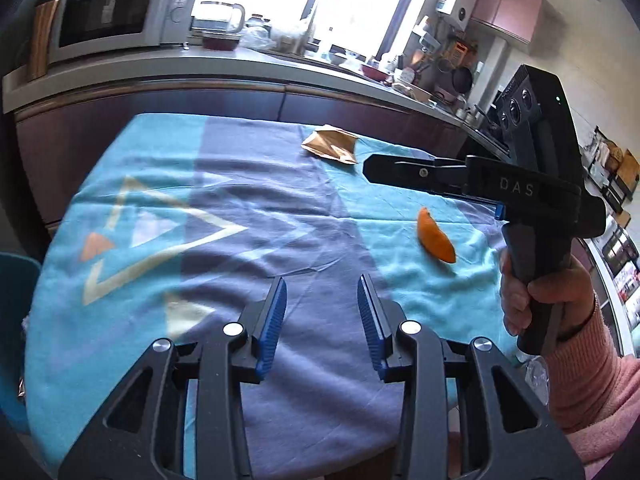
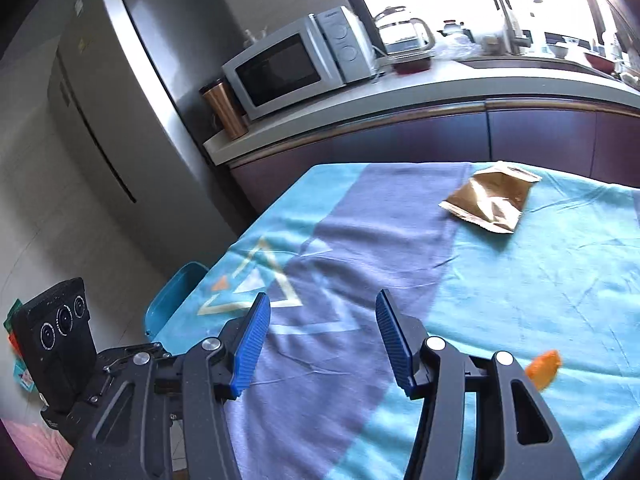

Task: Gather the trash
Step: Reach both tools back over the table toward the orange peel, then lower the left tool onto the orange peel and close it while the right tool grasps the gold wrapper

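Observation:
A crumpled gold-brown snack wrapper (image 1: 331,145) lies near the far edge of the blue patterned tablecloth (image 1: 248,216); it also shows in the right wrist view (image 2: 491,201). An orange peel (image 1: 435,236) lies right of centre, and shows low right in the right wrist view (image 2: 543,368). My left gripper (image 1: 322,284) is open and empty above the cloth's near side. My right gripper (image 2: 322,302) is open and empty; in the left wrist view its body (image 1: 500,188) hovers above the peel, pointing left.
A kitchen counter (image 2: 400,92) runs behind the table with a microwave (image 2: 296,66), a copper tumbler (image 2: 224,110) and a glass kettle (image 2: 404,38). A fridge (image 2: 120,92) stands at left. A teal chair (image 2: 172,300) sits at the table's left side.

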The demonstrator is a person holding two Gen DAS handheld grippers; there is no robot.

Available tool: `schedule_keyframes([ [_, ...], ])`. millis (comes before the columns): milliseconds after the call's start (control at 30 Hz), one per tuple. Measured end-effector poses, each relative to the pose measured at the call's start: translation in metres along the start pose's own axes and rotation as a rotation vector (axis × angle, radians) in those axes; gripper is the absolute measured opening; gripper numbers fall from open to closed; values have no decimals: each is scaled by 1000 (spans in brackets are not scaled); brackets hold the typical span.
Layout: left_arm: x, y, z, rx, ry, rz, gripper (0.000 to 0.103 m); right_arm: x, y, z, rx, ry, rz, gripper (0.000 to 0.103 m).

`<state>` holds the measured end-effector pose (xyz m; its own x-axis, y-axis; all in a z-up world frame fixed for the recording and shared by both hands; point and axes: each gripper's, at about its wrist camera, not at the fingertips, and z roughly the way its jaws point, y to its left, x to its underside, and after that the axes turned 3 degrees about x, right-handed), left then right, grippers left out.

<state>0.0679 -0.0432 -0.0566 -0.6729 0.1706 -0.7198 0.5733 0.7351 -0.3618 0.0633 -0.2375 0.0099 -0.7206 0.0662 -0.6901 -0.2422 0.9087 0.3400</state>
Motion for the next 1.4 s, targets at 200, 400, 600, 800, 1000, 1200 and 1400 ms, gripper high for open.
schedule_keyframes([
  [200,-20,-46,54,95,80,52,38,1,-50,-25,57,-52,66,53],
  [400,-38,-77,103,165,151,84,42,-1,-89,-40,89,-82,125,53],
  [600,-46,-97,145,154,216,103,41,2,-120,-46,92,-88,169,53],
  [800,-52,-96,170,170,256,70,41,-1,-133,-41,84,-81,180,53],
  [1000,-54,-100,187,179,299,73,41,-8,-142,-28,97,-59,177,53],
  [1200,-53,-98,192,192,312,62,29,-11,-148,-17,95,-37,176,53],
  [1400,-51,-87,185,194,303,23,22,-19,-146,-1,103,-16,157,53],
])
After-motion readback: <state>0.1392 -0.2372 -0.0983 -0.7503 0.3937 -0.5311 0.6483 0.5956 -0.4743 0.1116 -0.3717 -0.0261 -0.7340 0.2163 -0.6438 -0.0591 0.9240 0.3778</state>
